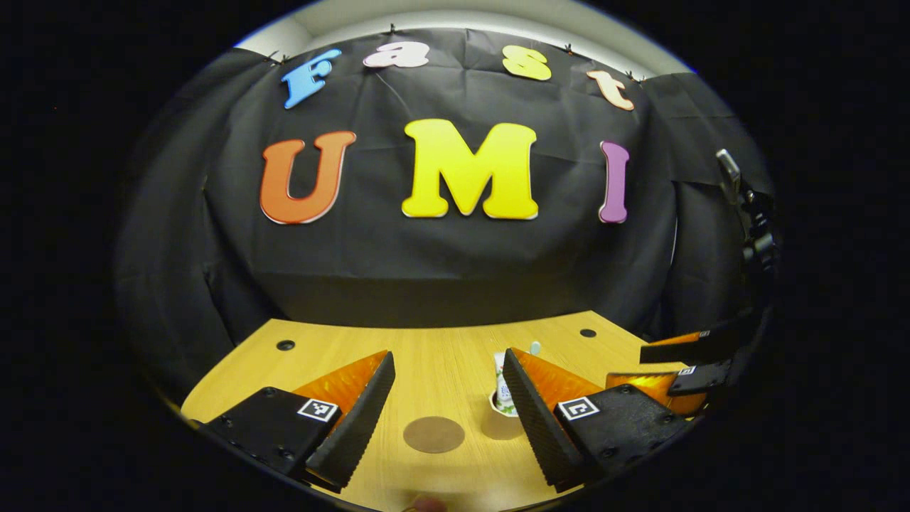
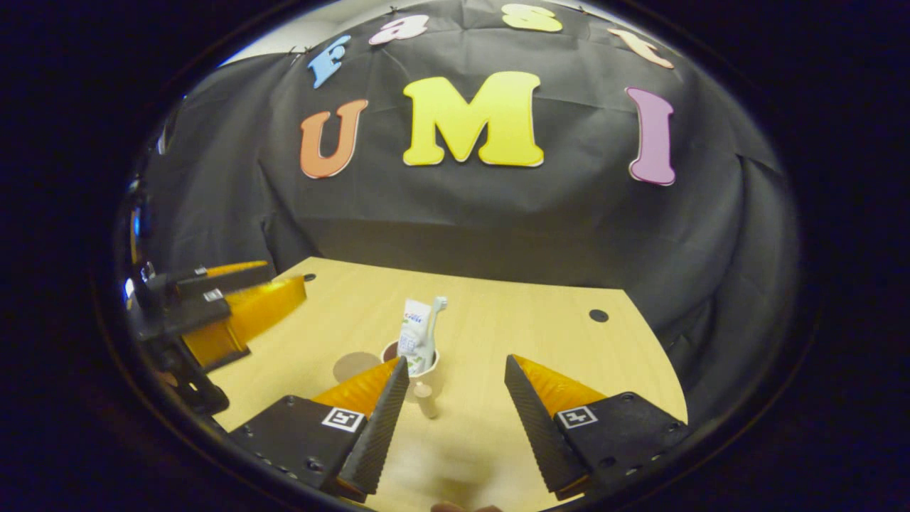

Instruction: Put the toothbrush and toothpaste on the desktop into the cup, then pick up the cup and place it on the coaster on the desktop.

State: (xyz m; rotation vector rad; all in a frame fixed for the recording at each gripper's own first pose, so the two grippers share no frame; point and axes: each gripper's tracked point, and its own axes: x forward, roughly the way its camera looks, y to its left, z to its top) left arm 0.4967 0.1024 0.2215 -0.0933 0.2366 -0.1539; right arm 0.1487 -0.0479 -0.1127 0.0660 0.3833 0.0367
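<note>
The right gripper [image 2: 455,398], spread and empty, should close squarely low around the cup [image 2: 412,366] holding toothbrush [image 2: 435,320] and toothpaste [image 2: 412,334], beside the coaster [image 2: 355,365] on the desk [image 2: 554,334].

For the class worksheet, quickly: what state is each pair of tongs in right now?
Left tongs: open, holding nothing.
Right tongs: open, holding nothing.

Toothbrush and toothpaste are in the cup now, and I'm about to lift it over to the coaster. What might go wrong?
1. The toothpaste and toothbrush stand tall above the cup; a tilted or off-centre grip may tip it.
2. The coaster lies close beside the cup, so the cup may land half off it.
3. The left gripper hovers near; the fingers may collide.
</note>
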